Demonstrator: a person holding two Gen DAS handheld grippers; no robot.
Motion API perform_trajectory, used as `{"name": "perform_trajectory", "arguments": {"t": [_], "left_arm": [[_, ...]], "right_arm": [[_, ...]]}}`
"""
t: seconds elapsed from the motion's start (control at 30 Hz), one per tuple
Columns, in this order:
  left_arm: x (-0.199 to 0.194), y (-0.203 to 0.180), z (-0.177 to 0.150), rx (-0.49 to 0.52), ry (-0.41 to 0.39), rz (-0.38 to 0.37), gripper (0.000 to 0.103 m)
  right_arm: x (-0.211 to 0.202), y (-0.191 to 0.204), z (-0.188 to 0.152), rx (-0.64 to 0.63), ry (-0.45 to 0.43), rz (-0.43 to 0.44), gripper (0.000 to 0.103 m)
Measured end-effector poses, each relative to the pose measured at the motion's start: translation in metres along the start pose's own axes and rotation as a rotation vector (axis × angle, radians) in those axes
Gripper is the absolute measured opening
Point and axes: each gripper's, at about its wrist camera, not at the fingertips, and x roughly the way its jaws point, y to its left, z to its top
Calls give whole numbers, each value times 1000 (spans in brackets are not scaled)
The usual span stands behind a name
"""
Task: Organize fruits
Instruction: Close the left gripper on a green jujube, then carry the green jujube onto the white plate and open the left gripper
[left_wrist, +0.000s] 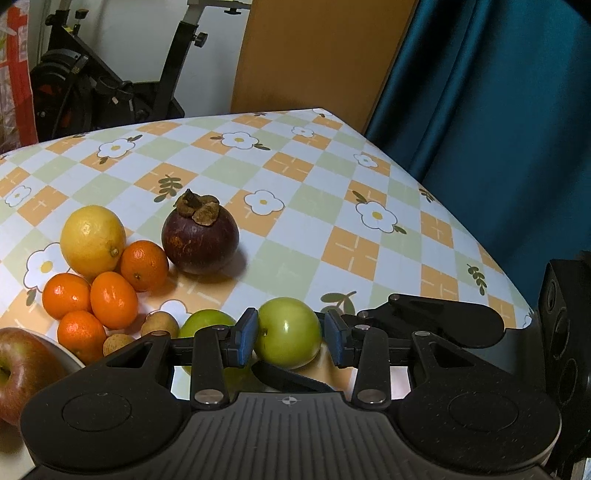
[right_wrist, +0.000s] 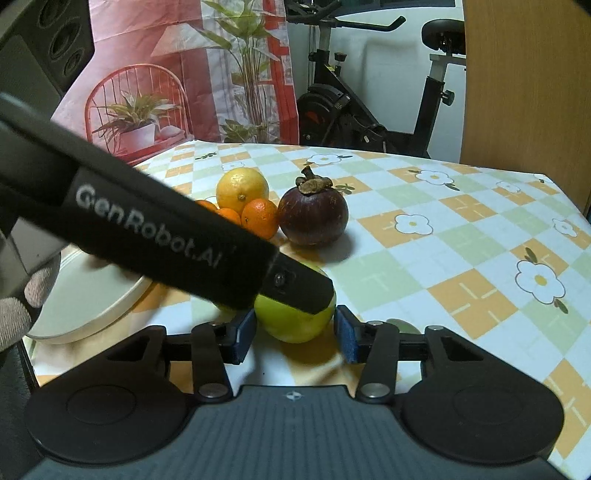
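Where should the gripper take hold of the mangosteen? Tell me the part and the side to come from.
Grip the mangosteen across its round dark body, below the dry brown cap on top. Come from its right, table-side flank: the lemon and an orange crowd its left. The body is widest at mid-height, so the pads probably seat best there.

Between the blue-padded left claw (left_wrist: 290, 334) sits a green fruit (left_wrist: 288, 332); beyond it a dark purple mangosteen (left_wrist: 201, 240), yellow lemon (left_wrist: 92, 240), and orange-green-white checked, flowered counter (left_wrist: 332, 206).

left wrist: low, close, faces far-right table corner (left_wrist: 321, 110) | right wrist: low, faces far-left | shared: mangosteen (left_wrist: 200, 242) (right_wrist: 313, 216), lemon (left_wrist: 93, 240) (right_wrist: 242, 189)
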Motion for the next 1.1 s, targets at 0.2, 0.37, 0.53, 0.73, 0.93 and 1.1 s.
{"name": "perform_trajectory", "arguments": {"t": [0.2,0.37,0.53,0.73,0.93,1.1], "left_arm": [[-1,0,-3,-5,-1,-9,39],[-10,1,-3,-11,-23,-19,39],[-27,4,-1,-24,-59,-28,39],[-50,14,-3,-39,-84,-32,39],[-74,30,-12,-45,-90,-17,39],[-92,47,-23,-80,-71,5,39]], "right_arm": [[-3,1,-1,10,-7,-9,49],[-7,4,1,10,-11,-18,49],[-15,12,11,-5,-27,-23,49],[-21,27,24,-15,-44,-7,49],[-21,50,33,-28,-41,29,49],[-14,72,39,-35,-16,85,49]]}}
